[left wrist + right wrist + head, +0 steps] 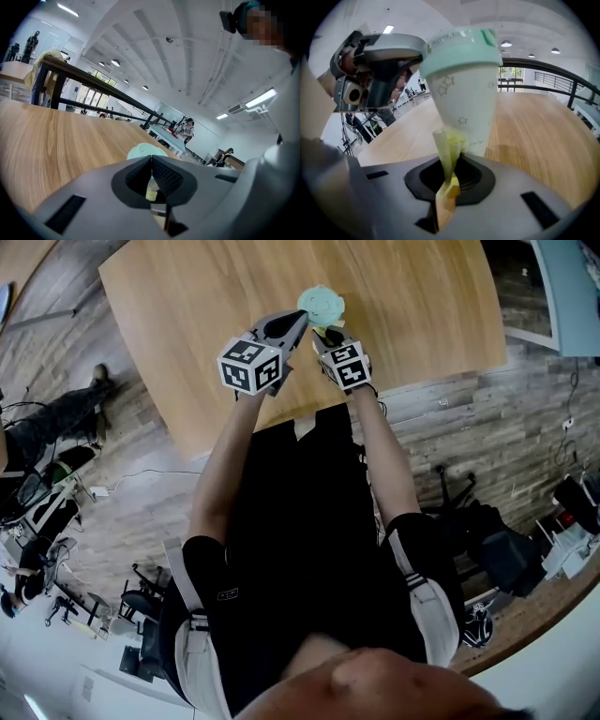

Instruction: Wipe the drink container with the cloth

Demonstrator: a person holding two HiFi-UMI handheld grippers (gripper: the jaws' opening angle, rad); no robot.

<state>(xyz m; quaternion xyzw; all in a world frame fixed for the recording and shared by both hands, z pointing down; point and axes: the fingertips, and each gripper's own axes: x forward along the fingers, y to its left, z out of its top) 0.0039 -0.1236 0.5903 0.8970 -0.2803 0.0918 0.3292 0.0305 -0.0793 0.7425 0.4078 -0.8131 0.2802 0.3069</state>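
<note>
A white paper cup (464, 93) with a mint-green lid (321, 304) stands upright on the wooden table (187, 315). My right gripper (449, 173) is shut on a folded yellow cloth (447, 150), whose upper end lies against the cup's lower side. In the head view the right gripper (325, 334) sits just in front of the cup. My left gripper (300, 320) is shut, with its tips at the lid's rim. In the left gripper view its jaws (151, 159) meet in a line, and the lid (140, 151) shows just past them. I cannot tell whether they pinch the rim.
The cup stands near the table's front edge (281, 423), with bare wood (534, 140) behind and beside it. Below the edge is plank flooring with office chairs (141, 596), cables and bags. A black railing (93, 84) runs beyond the table.
</note>
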